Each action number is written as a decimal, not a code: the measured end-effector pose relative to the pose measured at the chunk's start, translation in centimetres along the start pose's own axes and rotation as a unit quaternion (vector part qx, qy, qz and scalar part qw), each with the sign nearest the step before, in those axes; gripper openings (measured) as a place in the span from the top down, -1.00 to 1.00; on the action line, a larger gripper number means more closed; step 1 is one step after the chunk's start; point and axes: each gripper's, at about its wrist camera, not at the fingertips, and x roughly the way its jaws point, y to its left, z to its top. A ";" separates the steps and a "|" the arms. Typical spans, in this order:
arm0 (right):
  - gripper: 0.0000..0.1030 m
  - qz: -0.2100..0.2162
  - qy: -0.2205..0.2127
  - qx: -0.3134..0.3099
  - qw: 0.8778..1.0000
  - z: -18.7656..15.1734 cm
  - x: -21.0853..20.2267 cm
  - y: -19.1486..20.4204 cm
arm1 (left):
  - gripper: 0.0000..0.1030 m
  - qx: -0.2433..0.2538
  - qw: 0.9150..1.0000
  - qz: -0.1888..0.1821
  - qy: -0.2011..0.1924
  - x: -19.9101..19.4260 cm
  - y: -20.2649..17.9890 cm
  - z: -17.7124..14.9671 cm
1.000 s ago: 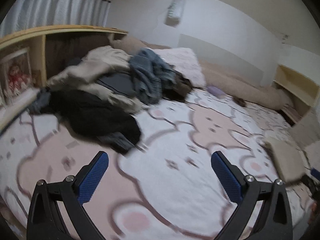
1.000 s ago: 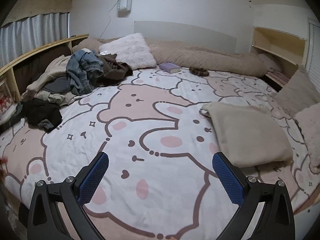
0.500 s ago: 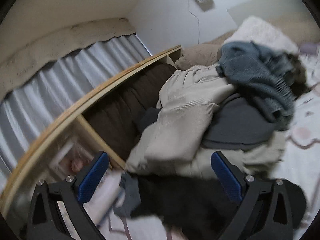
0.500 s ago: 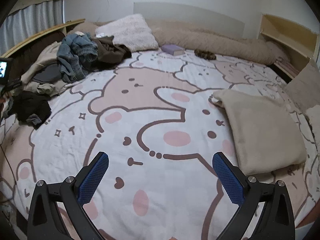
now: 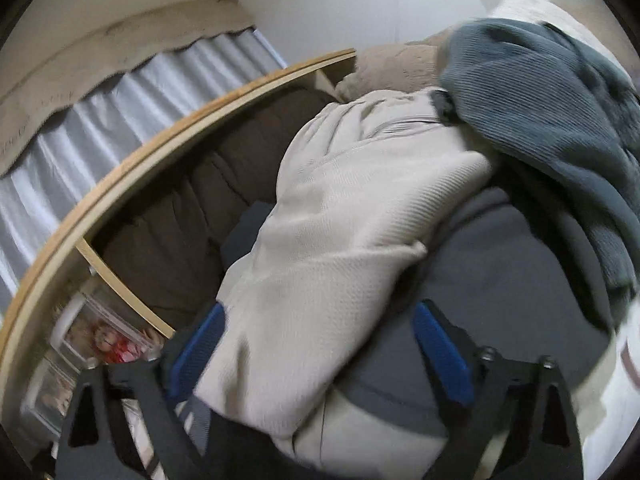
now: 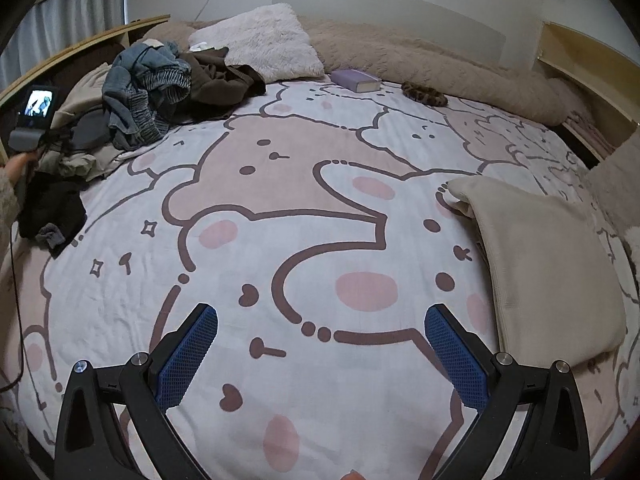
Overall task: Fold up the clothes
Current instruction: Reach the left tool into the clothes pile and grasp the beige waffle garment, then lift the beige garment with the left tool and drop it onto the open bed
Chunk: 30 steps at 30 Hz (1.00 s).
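Pink bear bedspread point(image 6: 304, 184) lies bare in the middle. A second ago the left gripper point(image 5: 316, 344) was over it; now its fingers are closing around a cream top point(image 5: 332, 248) on the clothes pile point(image 6: 132, 100), not pinching yet. Right gripper point(image 6: 320, 356) hangs wide, empty.

We are looking at a bed sheet point(image 6: 320, 184) printed with pink and white cartoon bears. A fluffy white pillow point(image 6: 260, 40) is leaning at the head, touching a long beige bolster point(image 6: 420, 56). A purple book point(image 6: 356, 80) is lying just below that bolster, with a brown scrunchie point(image 6: 424, 94) near it. A wooden shelf point(image 5: 160, 140) is curving under pale curtains point(image 5: 120, 120).
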 end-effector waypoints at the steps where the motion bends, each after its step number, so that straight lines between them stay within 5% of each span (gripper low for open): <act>1: -1.00 0.000 0.003 -0.001 1.000 0.0 0.3 0.1 | -0.59 -0.014 1.000 -0.003 0.006 0.6 0.3 0.3; 5: -1.00 0.004 0.018 -0.009 1.000 -0.2 1.3 0.7 | -0.29 -0.065 0.996 -0.044 0.038 2.3 1.7 0.6; 7: -1.00 0.006 0.021 -0.013 1.000 -0.3 1.4 1.1 | 0.01 -0.067 0.995 -0.062 0.040 2.2 1.6 0.6; 9: -1.00 0.008 0.019 -0.018 1.000 -0.3 1.4 1.4 | 0.53 -0.061 0.994 -0.077 0.040 1.8 1.0 0.7; 11: -1.00 0.008 0.017 -0.021 1.000 -0.2 1.2 1.5 | 0.70 -0.063 0.994 -0.085 0.039 1.3 0.7 0.8; 19: -1.00 0.007 0.016 -0.010 1.000 -0.2 0.5 1.0 | 0.77 -0.079 0.992 -0.094 0.024 -0.5 2.0 1.5; 30: -1.00 0.006 -0.025 0.000 1.000 -0.4 -3.8 0.5 | 0.80 -0.153 0.982 -0.091 -0.065 -7.9 9.3 6.5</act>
